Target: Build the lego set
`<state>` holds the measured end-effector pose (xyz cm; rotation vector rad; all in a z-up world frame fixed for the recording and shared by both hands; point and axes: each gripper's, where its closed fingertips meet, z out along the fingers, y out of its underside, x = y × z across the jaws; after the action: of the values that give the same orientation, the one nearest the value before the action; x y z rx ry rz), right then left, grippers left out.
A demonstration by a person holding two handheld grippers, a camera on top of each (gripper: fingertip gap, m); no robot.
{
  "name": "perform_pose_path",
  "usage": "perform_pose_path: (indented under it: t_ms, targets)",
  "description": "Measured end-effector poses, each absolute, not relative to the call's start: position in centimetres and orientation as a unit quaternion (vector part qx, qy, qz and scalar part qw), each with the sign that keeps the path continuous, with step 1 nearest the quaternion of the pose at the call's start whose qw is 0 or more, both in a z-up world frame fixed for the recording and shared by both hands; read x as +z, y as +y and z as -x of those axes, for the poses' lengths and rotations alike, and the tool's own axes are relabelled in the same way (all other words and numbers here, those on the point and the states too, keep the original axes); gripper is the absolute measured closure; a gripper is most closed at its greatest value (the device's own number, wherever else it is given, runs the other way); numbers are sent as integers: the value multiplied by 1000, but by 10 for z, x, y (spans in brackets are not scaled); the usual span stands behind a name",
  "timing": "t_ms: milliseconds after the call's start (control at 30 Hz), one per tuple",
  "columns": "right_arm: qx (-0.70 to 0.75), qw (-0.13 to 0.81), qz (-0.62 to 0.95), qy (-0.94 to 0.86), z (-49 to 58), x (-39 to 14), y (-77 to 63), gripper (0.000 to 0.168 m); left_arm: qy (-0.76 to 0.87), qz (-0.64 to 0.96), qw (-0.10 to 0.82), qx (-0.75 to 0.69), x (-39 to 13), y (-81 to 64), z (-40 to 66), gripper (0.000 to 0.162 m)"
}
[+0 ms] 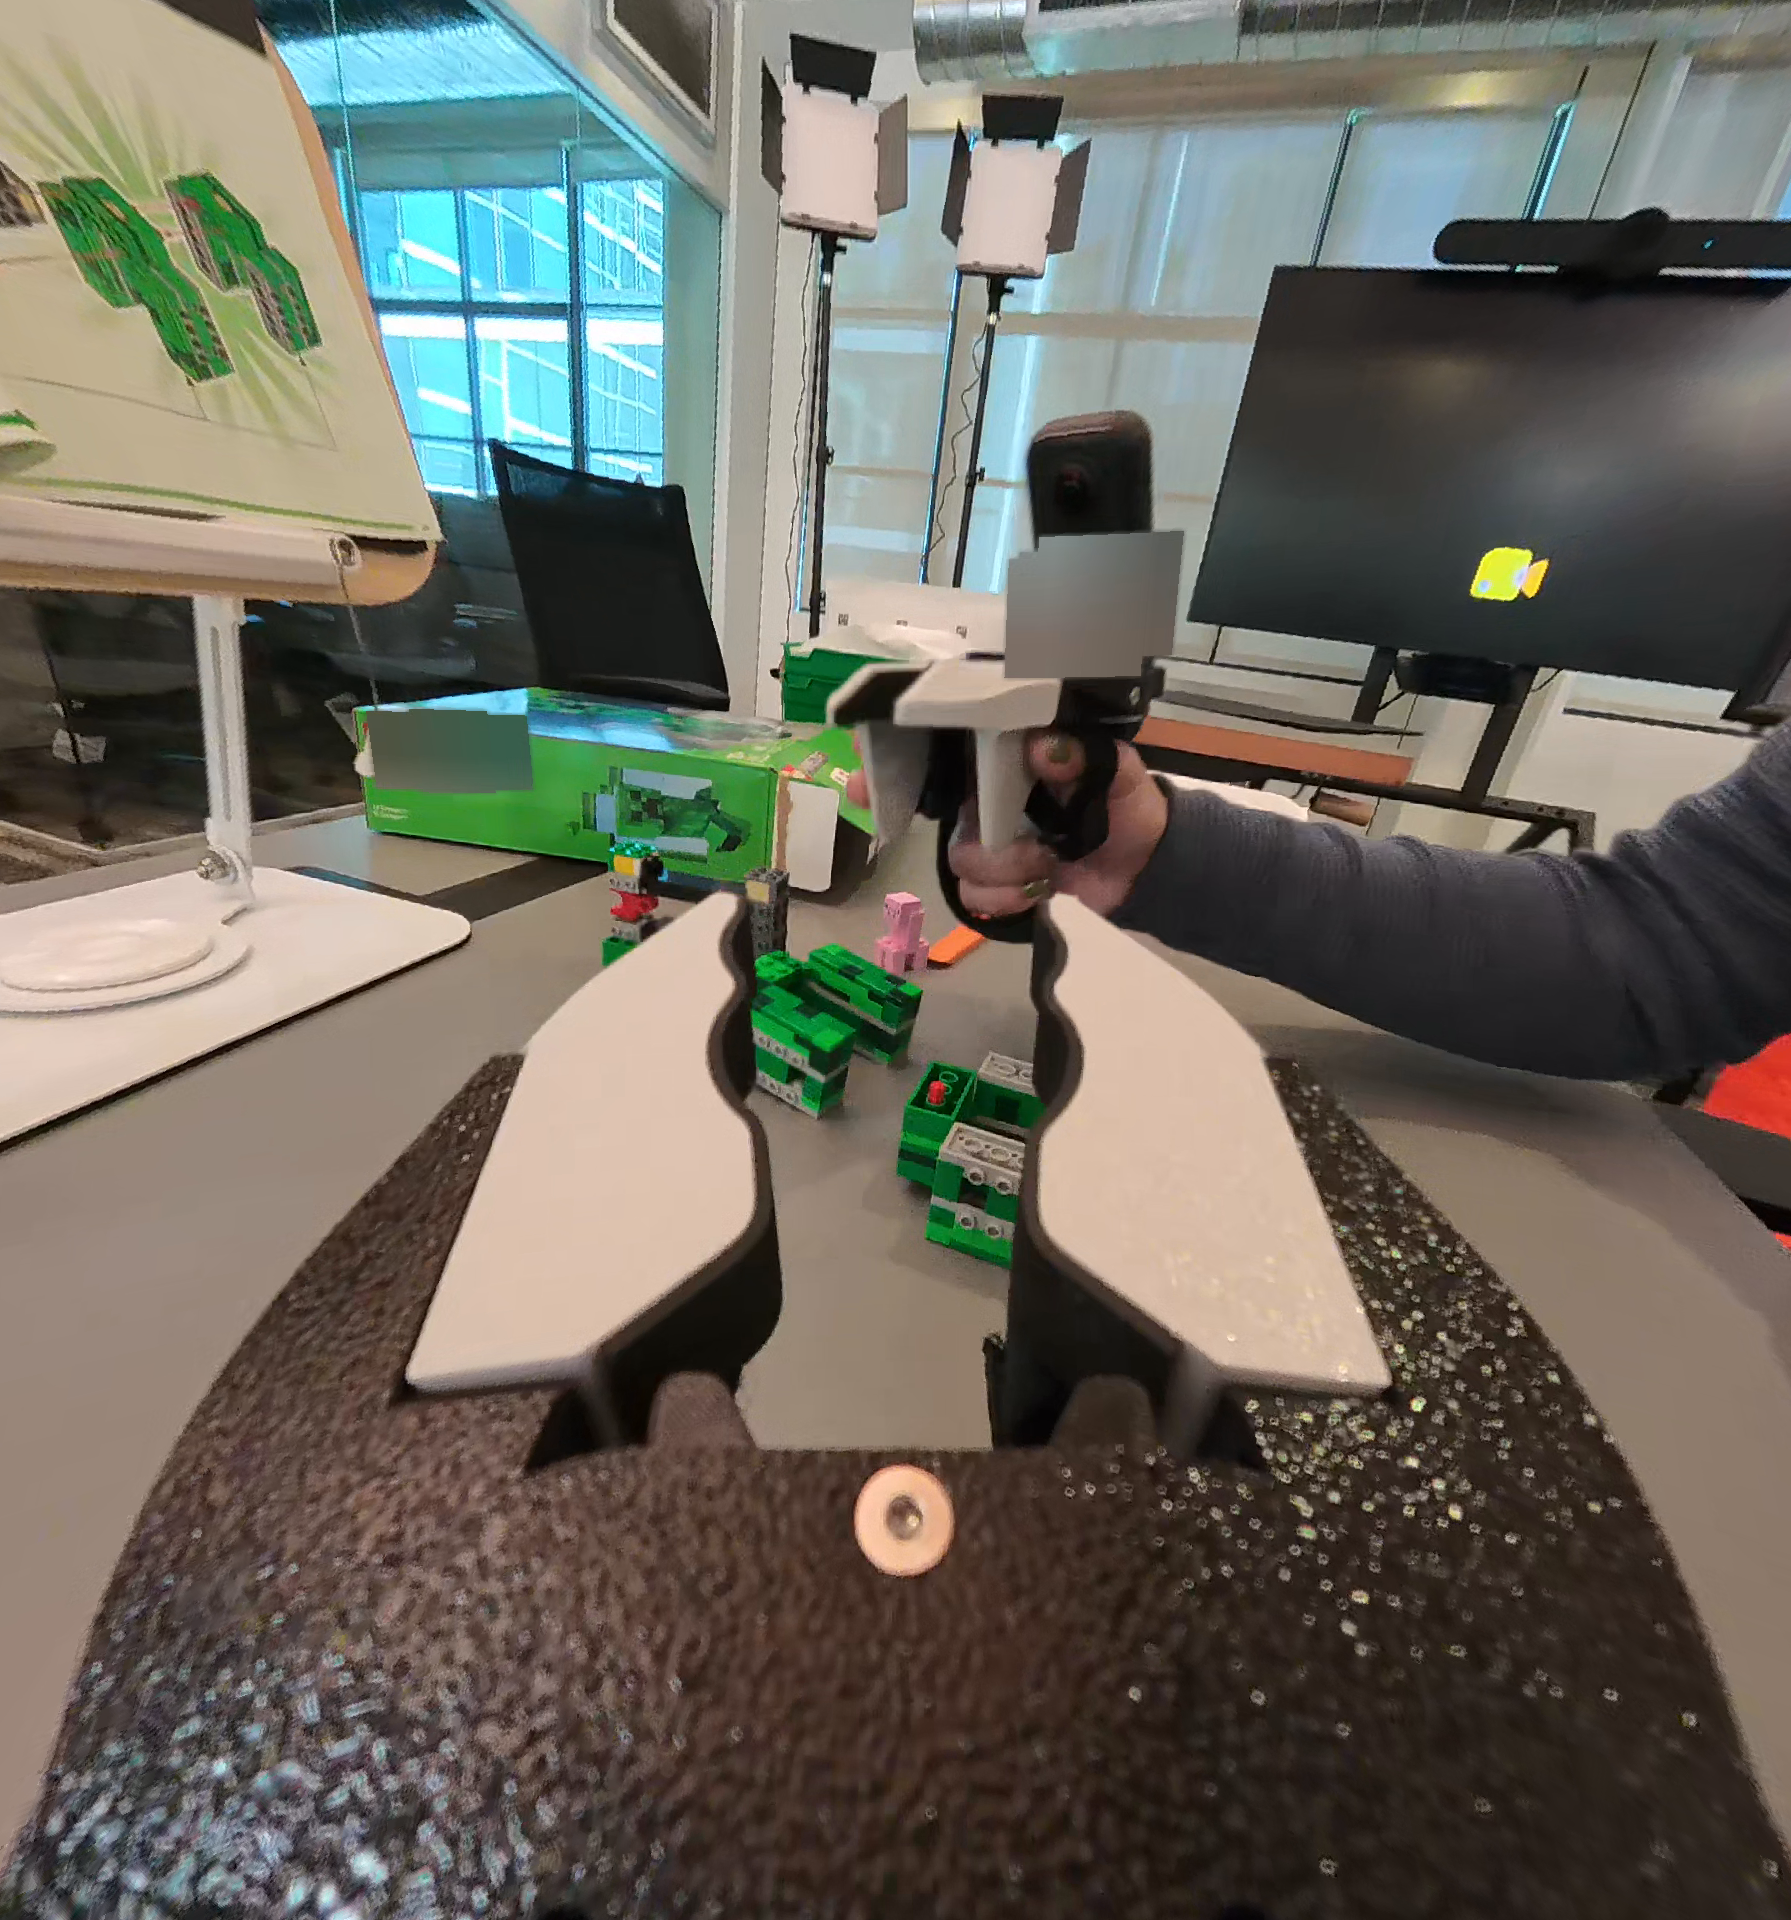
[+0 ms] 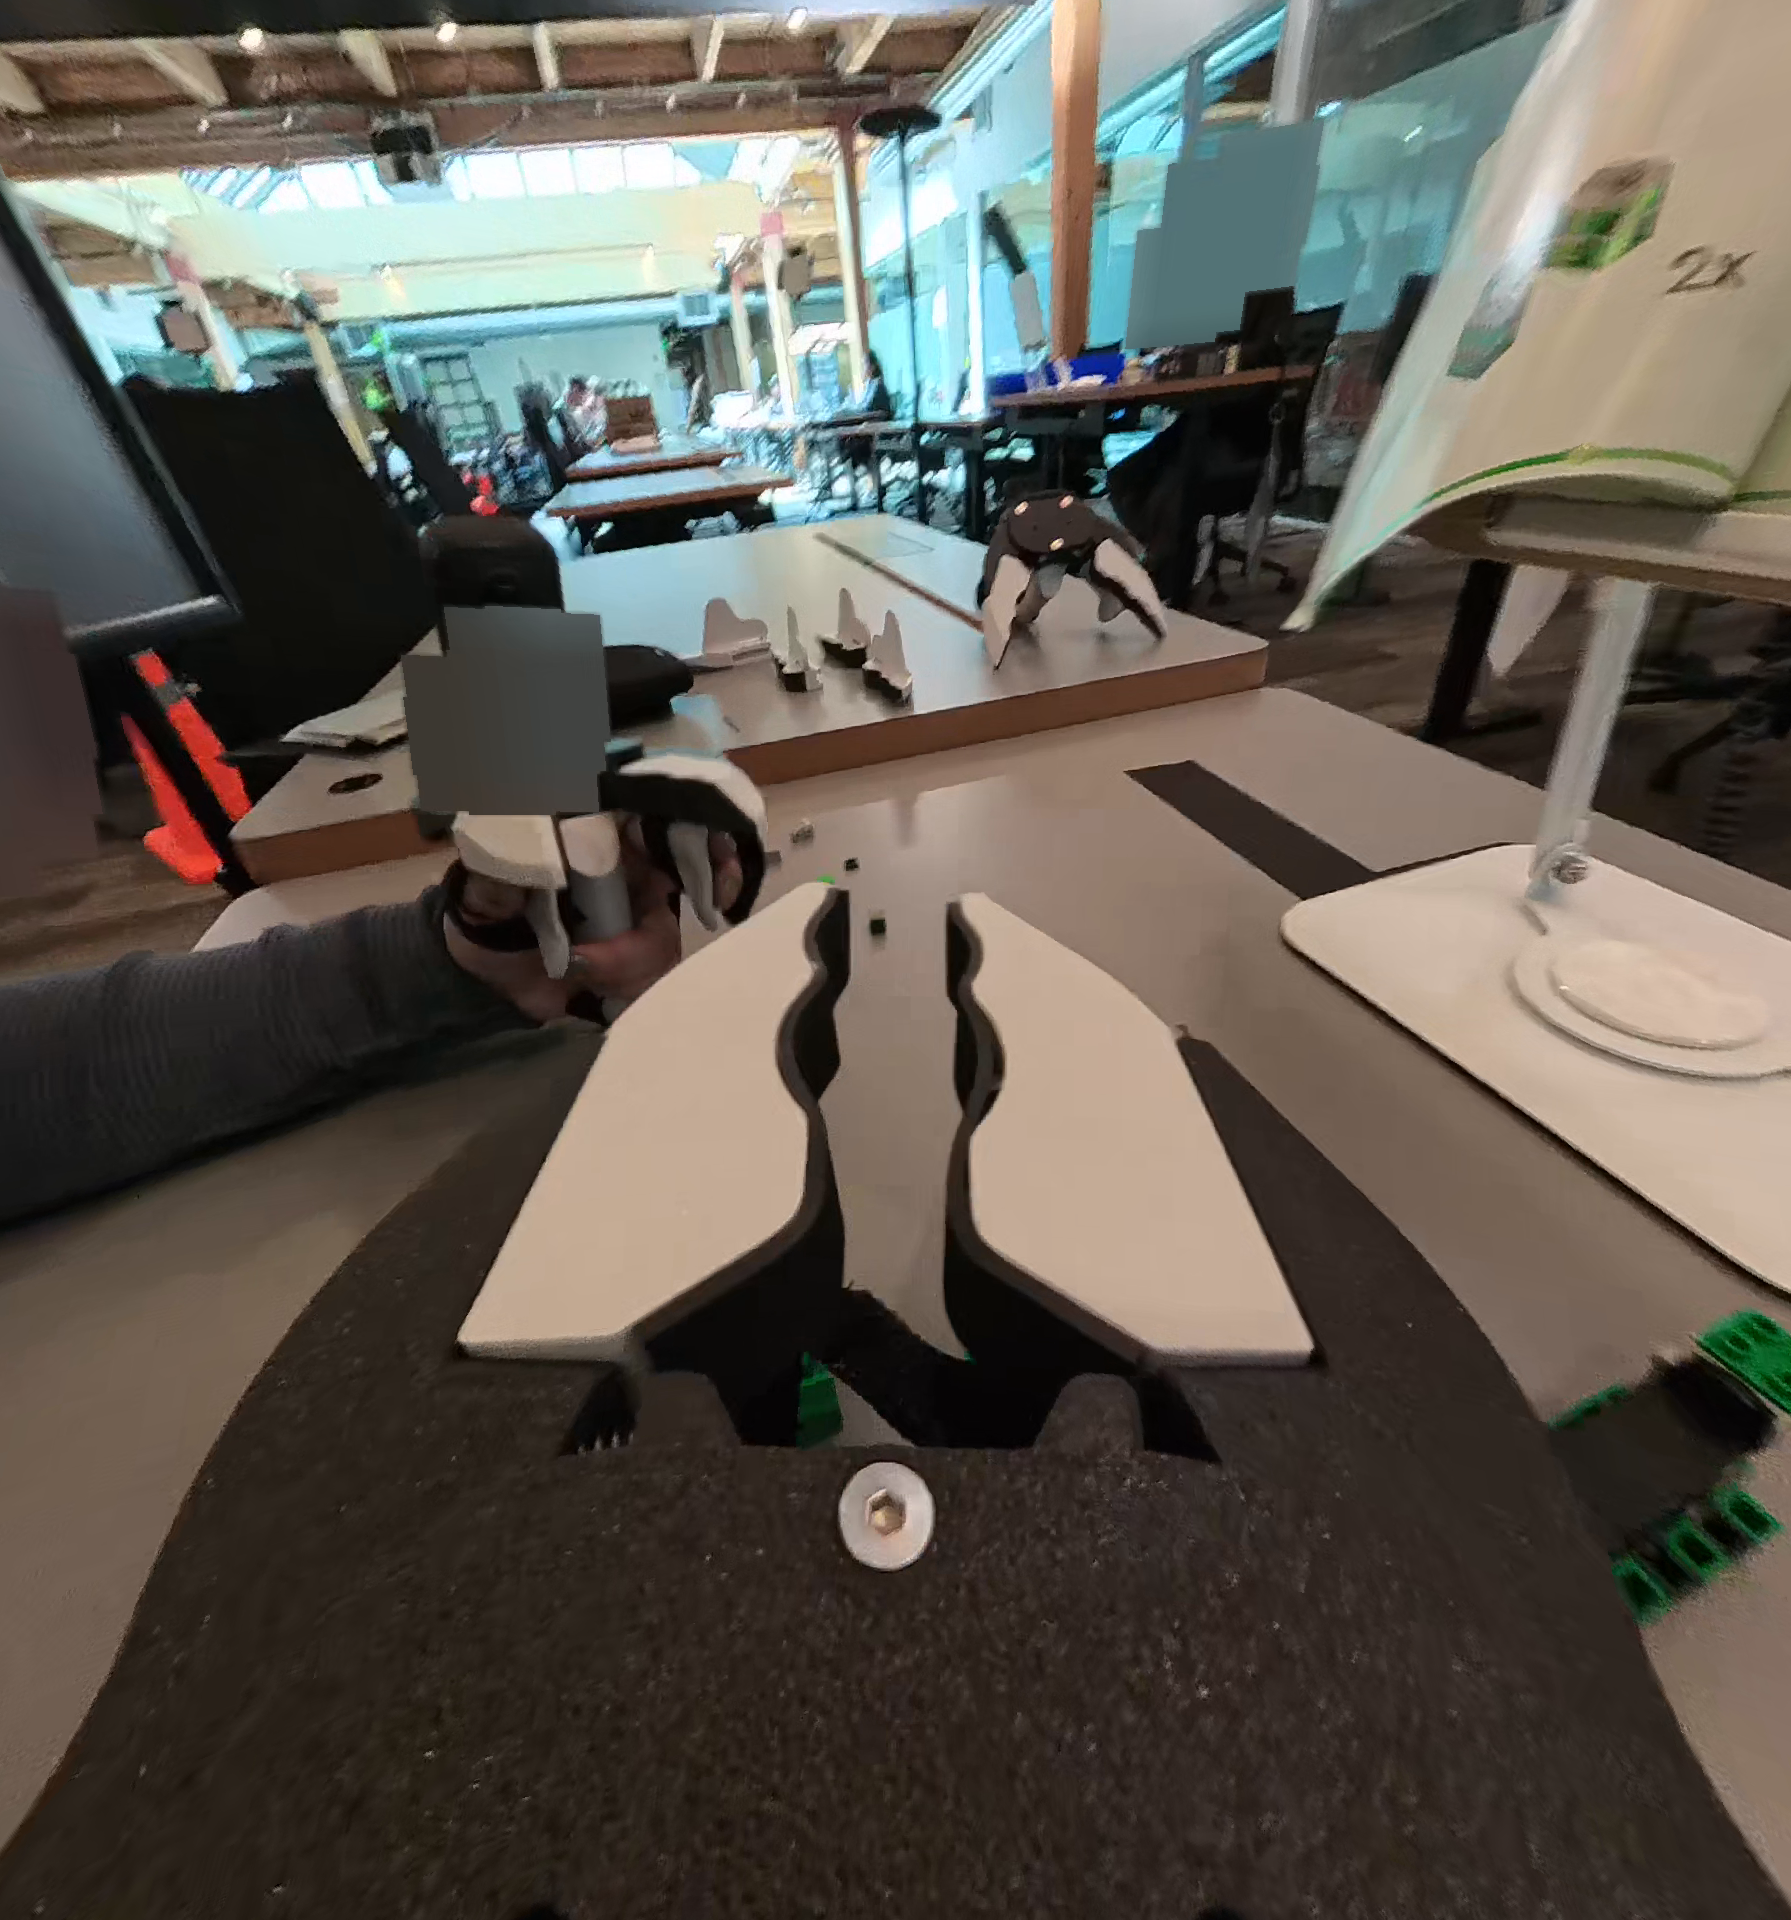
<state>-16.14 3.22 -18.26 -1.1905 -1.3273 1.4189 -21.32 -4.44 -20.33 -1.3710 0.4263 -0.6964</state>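
Observation:
My left gripper [image 1: 891, 914] is open and empty, held above the grey table [image 1: 247, 1299]. Between its fingers lie two green lego builds: a near one with grey bricks [image 1: 969, 1153] and a farther one [image 1: 834, 1023]. Beyond stand a pink pig figure [image 1: 901, 928], a dark pillar with a yellow top [image 1: 768, 912] and a small red, green and yellow stack [image 1: 631, 896]. My right gripper [image 2: 893, 909] is open and empty; it also shows in the left wrist view [image 1: 958, 748], held in a hand above the far pieces. A blurred green and black build [image 2: 1701, 1455] lies to its lower right.
The green lego box [image 1: 600, 779] lies at the back. The instruction booklet [image 1: 143, 260] rests on a white stand with a flat base [image 1: 143, 997] at the left. An orange piece [image 1: 953, 943] lies by the pig. Small loose black pieces [image 2: 875, 923] sit ahead of the right gripper. One gripper's finger ends stand about 10 cm off the other's.

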Motion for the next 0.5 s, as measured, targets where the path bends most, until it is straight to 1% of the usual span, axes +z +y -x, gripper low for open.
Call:
perform_pose_path:
  t_ms: [67, 167, 233, 300, 333, 367, 400, 467, 500]
  targets:
    - [560, 457, 484, -493, 144, -175, 45, 145, 190, 626, 687, -315, -209, -39, 208, 113]
    - [519, 529, 515, -431, 111, -174, 71, 144, 167, 658, 665, -310, -216, -26, 198, 115]
    - [481, 578, 536, -385, 88, -180, 87, 143, 132, 703, 644, -273, -220, -10, 192, 115]
    - [442, 623, 546, -344, 68, -187, 99, 143, 124, 755, 602, -229, -227, 7, 177, 104]
    - [428, 640, 548, -327, 60, -190, 102, 143, 122, 782, 574, -210, -231, 16, 167, 103]
    - [419, 650, 551, -315, 55, -194, 104, 144, 134, 805, 544, -196, -236, 24, 155, 94]
    - [410, 655, 554, -311, 53, -197, 105, 144, 142, 828, 513, -179, -242, 32, 146, 92]
    - [388, 662, 559, -312, 51, -205, 108, 144, 158, 867, 459, -115, -253, 50, 140, 102]
    - [380, 667, 560, -312, 50, -208, 109, 145, 185, 868, 452, -91, -252, 59, 136, 110]
